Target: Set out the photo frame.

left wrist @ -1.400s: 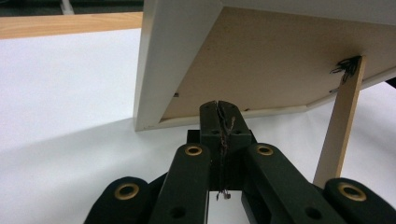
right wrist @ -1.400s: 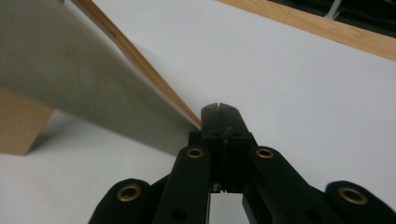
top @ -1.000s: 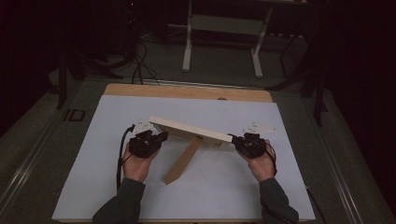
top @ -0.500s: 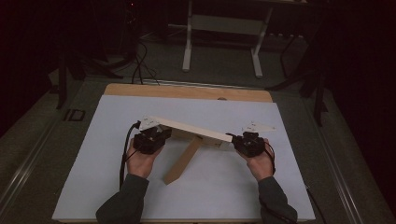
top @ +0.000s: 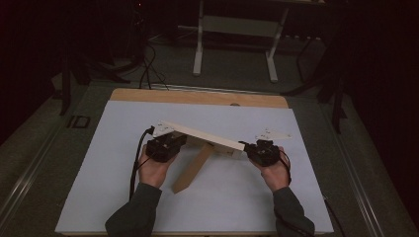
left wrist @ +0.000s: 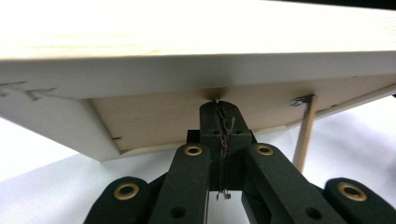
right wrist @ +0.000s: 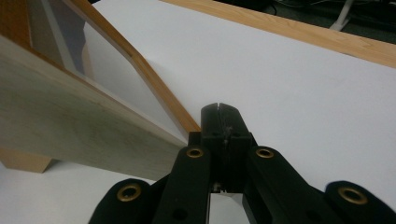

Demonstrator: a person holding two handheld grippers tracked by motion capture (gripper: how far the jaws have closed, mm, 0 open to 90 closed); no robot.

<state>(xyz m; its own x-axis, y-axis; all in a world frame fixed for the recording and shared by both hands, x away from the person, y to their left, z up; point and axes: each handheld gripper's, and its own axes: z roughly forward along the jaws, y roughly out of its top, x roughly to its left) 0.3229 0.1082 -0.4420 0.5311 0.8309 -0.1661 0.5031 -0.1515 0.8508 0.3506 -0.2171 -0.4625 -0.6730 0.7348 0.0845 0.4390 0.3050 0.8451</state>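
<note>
A pale wooden board (top: 205, 137) hangs tilted over the white mat, its left end higher. A darker wooden leg (top: 193, 168) slants down from its middle to the mat. My left gripper (top: 179, 139) is shut under the board's left end. In the left gripper view, that gripper (left wrist: 219, 105) has its tips against the underside of the board (left wrist: 196, 60), with nothing between the jaws. My right gripper (top: 246, 147) is shut at the board's low right end. In the right gripper view, the right gripper (right wrist: 219, 108) sits beside the board (right wrist: 70, 126).
The white mat (top: 123, 197) covers a table with a wooden strip (top: 197, 96) along the far edge. A thin dowel (left wrist: 303, 140) stands under the board. A metal stand (top: 234, 29) rises beyond the table, with cables (top: 146, 74) on the floor.
My left gripper and the board's left end have shifted slightly to the right. The right gripper has stayed where it was.
</note>
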